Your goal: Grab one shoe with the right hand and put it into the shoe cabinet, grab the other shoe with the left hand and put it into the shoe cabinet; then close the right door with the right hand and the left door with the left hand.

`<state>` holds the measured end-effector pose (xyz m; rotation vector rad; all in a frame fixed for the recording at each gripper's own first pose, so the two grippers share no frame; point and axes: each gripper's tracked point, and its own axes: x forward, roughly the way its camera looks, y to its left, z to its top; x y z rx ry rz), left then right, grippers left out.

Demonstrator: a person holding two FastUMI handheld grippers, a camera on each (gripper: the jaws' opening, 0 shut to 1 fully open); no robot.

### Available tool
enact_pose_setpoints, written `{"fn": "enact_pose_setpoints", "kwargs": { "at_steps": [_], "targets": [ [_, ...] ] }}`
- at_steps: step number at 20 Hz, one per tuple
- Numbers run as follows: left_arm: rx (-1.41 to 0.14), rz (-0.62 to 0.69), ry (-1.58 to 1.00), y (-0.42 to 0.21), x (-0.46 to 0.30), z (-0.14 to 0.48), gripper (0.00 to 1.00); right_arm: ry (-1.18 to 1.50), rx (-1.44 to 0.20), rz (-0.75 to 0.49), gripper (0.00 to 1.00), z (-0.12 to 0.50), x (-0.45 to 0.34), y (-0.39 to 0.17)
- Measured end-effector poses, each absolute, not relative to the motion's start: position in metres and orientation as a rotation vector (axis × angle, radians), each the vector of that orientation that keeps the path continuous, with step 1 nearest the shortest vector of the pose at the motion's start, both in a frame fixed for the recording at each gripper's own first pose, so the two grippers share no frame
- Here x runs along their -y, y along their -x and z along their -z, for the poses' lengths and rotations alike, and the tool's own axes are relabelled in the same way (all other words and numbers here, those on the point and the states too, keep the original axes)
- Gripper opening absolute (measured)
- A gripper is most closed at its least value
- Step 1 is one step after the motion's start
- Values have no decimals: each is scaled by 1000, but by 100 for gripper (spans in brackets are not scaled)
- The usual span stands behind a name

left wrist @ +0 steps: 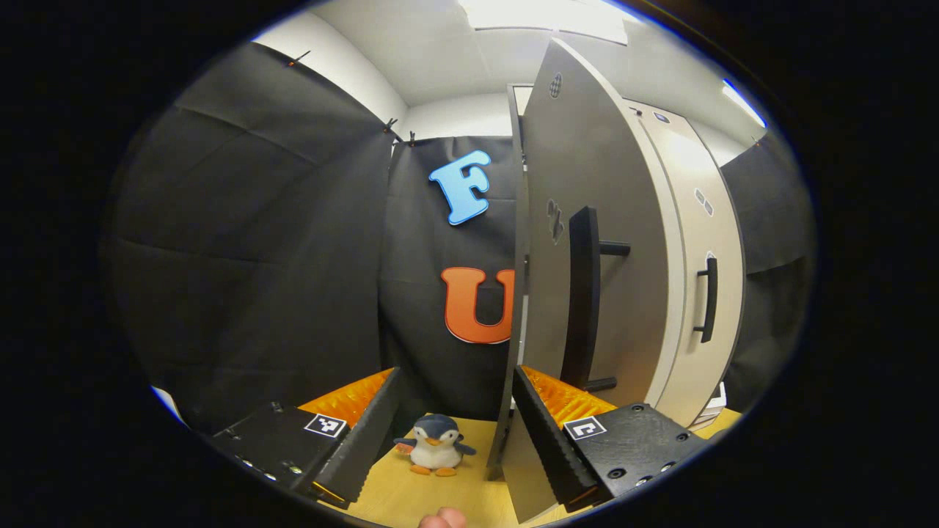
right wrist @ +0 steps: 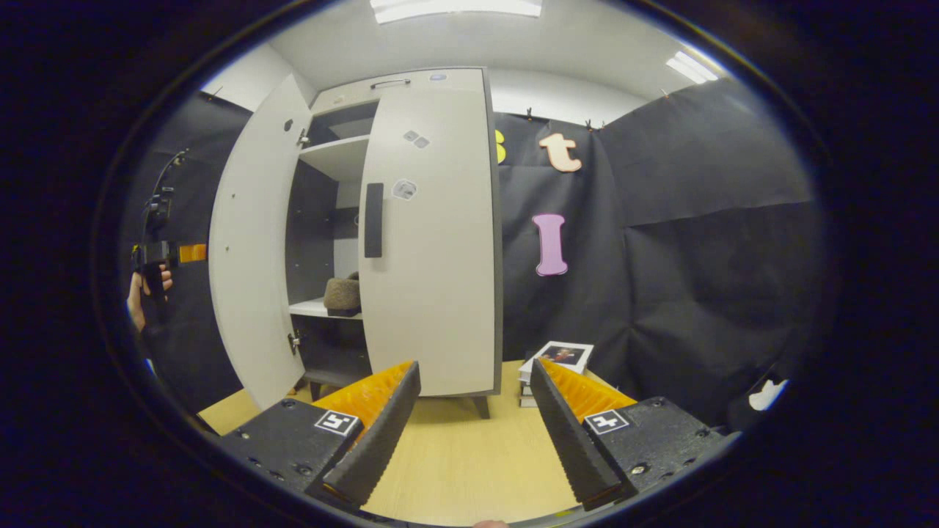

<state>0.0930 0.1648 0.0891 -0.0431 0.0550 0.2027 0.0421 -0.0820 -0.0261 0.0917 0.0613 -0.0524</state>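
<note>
My left tool (left wrist: pixel 455 433) gaped wide and empty behind the pale left door's (left wrist: pixel 587 220) edge; the right tool (right wrist: pixel 473 433) too. A brown shoe (right wrist: pixel 342 293) sat on the cabinet's shelf (right wrist: pixel 323 310). Pushing off-centre, I judged, could make the door rebound.

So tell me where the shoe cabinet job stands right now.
Looks done: a shoe sits on the cabinet's shelf, and the right door looks shut. I cannot tell whether the second shoe is inside. In hand: the left hand-held gripper is open just beside the left door, which stands ajar. Left: swing that door closed. The right hand-held gripper hangs open, holding nothing.
</note>
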Motion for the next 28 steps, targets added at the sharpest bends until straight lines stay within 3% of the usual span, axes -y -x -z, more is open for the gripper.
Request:
{"fn": "enact_pose_setpoints", "kwargs": {
  "at_steps": [14, 20, 28],
  "targets": [
    [-69, -17, 83, -136, -63, -76, 93, -99, -73, 127, 97, 37, 122, -34],
    [-109, -33, 129, -142, -57, -58, 93, -111, -67, 168, 97, 38, 142, -26],
    [-56, -43, 96, -118, -56, -81, 93, -123, -72, 157, 97, 40, 137, -25]
  ]
}}
